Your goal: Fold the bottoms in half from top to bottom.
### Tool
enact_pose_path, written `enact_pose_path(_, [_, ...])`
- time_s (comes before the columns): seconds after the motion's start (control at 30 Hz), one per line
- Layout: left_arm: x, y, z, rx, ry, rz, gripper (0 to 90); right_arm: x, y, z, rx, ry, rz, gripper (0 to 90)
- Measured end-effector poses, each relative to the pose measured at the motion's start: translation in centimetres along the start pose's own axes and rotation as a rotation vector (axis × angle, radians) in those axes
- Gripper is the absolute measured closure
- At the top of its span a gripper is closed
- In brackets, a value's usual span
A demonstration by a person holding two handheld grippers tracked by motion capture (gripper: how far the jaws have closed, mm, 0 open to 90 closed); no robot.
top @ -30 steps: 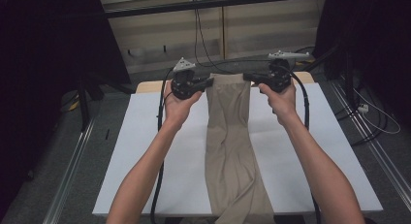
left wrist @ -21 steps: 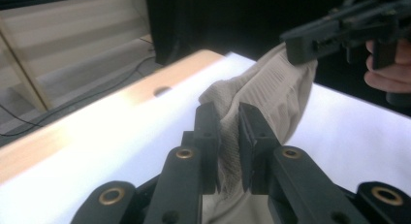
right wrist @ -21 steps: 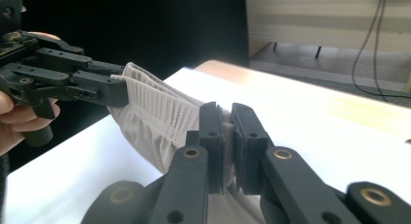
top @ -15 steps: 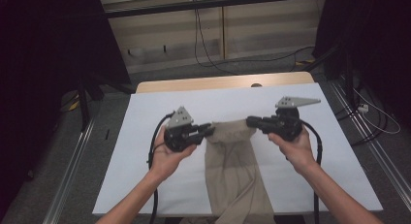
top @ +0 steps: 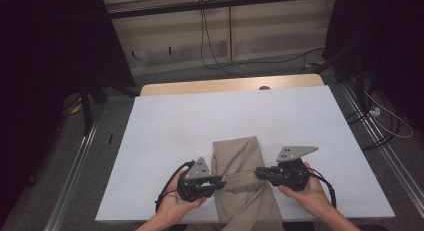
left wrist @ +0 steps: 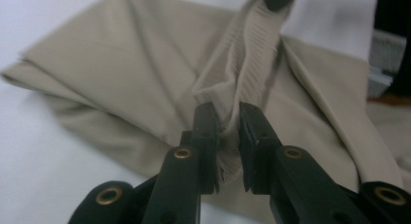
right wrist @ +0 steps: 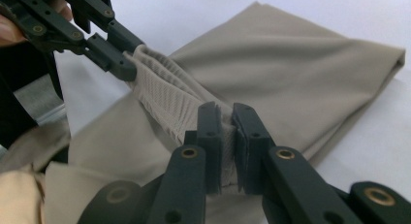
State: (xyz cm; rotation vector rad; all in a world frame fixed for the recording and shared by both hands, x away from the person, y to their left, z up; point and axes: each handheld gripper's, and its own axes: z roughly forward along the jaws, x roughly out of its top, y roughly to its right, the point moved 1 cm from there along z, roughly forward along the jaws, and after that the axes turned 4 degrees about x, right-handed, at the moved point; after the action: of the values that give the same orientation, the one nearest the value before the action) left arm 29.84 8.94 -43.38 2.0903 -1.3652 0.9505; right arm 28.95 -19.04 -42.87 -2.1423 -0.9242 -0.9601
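Note:
A beige cloth [top: 239,150] with a ribbed band lies folded over itself near the front of the white table top [top: 175,121]. My left gripper [top: 222,180] is shut on one end of the ribbed band, and my right gripper [top: 258,172] is shut on the other end. The band hangs stretched between them just above the fold. In the left gripper view the jaws [left wrist: 230,118] pinch bunched ribbed fabric [left wrist: 252,54]. In the right gripper view the jaws [right wrist: 227,116] clamp the band [right wrist: 165,98], and the left gripper [right wrist: 116,59] holds its far end.
A wooden table edge [top: 225,84] shows beyond the white top. Metal rails [top: 75,166] run along both sides on the floor. Cables [top: 385,121] lie at the right and hang at the back wall. Part of the cloth drapes off the front edge [top: 260,216].
Both grippers have carried the cloth's far end from the back of the table toward the front and lower, folding the cloth over itself. The grip on the band is unchanged.

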Motion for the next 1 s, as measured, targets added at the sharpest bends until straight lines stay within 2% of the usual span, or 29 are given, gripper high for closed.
enact_pose_path(0.1, [-0.2, 0.9, 0.1, -0.007, -0.023, 0.025, 77.6, -1.4, -0.7, -0.1, -0.003, -0.046, 0.001, 80.9])
enact_pose_path(0.2, [-0.6, 1.9, -0.1, -0.016, -0.020, 0.062, 76.9, -2.3, -1.3, -0.5, -0.007, -0.053, 0.011, 79.4])
enact_pose_path(0.23, [-0.7, 2.1, -0.2, -0.022, -0.019, 0.072, 75.9, -2.4, -1.5, -0.6, -0.008, -0.058, 0.005, 79.0])
enact_pose_path(0.27, [-0.9, 2.4, -0.3, -0.029, -0.009, 0.065, 74.6, -2.6, -1.7, -0.7, -0.010, -0.063, 0.001, 78.9])
enact_pose_path(0.4, [-1.5, 3.3, -0.6, -0.039, -0.022, 0.093, 70.8, -3.1, -2.7, -1.0, 0.005, -0.079, -0.015, 75.4])
enact_pose_path(0.47, [-1.6, 3.8, -0.5, -0.053, -0.036, 0.109, 69.5, -3.4, -3.2, -1.1, -0.001, -0.101, -0.039, 72.6])
enact_pose_path(0.5, [-1.7, 4.0, -0.5, -0.062, -0.048, 0.123, 68.6, -3.5, -3.5, -1.1, 0.012, -0.114, -0.037, 71.6])
enact_pose_path(0.57, [-2.0, 4.5, -0.5, -0.082, -0.050, 0.126, 66.3, -4.0, -4.1, -1.1, 0.019, -0.130, -0.052, 71.0])
enact_pose_path(0.6, [-2.0, 4.6, -0.5, -0.079, -0.053, 0.135, 65.8, -4.1, -4.4, -1.1, 0.022, -0.140, -0.060, 71.0])
enact_pose_path(0.67, [-2.2, 4.8, -0.7, -0.087, -0.058, 0.124, 64.5, -4.2, -4.6, -1.0, 0.033, -0.152, -0.072, 69.6])
enact_pose_path(0.73, [-2.4, 4.8, -1.0, -0.096, -0.061, 0.119, 62.6, -4.1, -4.6, -1.0, 0.052, -0.151, -0.056, 66.6])
enact_pose_path(0.83, [-2.2, 4.4, -1.1, -0.118, -0.054, 0.084, 60.9, -3.9, -4.4, -1.1, 0.063, -0.137, -0.043, 58.5])
enact_pose_path(0.9, [-2.0, 4.0, -1.4, -0.118, -0.042, 0.055, 59.5, -3.7, -4.2, -1.3, 0.036, -0.112, -0.026, 51.8])
enact_pose_path(1.0, [-1.7, 3.2, -1.8, -0.103, -0.006, -0.009, 45.4, -3.3, -3.7, -1.8, 0.027, -0.066, 0.000, 45.2])
